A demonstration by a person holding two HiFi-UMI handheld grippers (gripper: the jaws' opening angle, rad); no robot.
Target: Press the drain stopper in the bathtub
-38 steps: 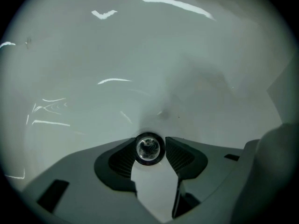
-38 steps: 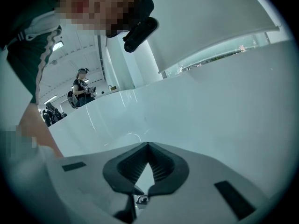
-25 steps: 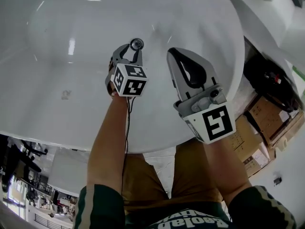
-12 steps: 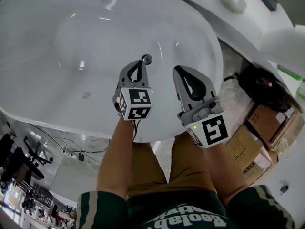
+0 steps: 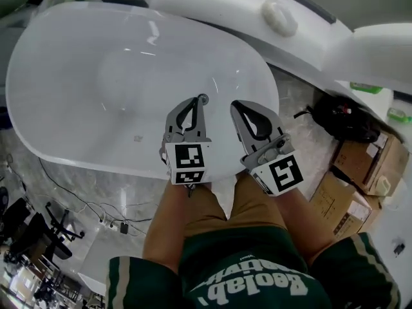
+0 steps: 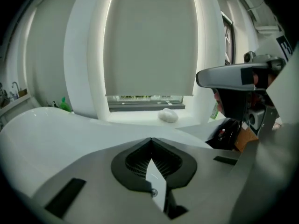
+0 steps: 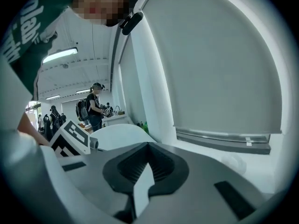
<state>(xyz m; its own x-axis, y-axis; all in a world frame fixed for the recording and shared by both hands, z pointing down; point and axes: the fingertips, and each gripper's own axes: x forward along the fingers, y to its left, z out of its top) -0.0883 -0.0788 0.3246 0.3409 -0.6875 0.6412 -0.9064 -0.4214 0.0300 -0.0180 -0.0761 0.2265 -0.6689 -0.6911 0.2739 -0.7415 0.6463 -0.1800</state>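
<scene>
- So, the big white bathtub (image 5: 77, 76) takes up most of the floor in front of the person.
- The right gripper (image 5: 235, 105) is held over the tub's near rim, jaws clenched tight with nothing in them.
- The left gripper (image 5: 198, 103) is just beside it, also closed up and empty.
- The little drain stopper (image 5: 203, 98) sits in the tub bottom, peeking out just past the left gripper's tip.

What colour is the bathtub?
Glossy white. The bathtub shows best in the head view.

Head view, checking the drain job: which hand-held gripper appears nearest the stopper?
The left hand-held gripper: its tips show beside the drain stopper; the right hand-held gripper is farther.
</scene>
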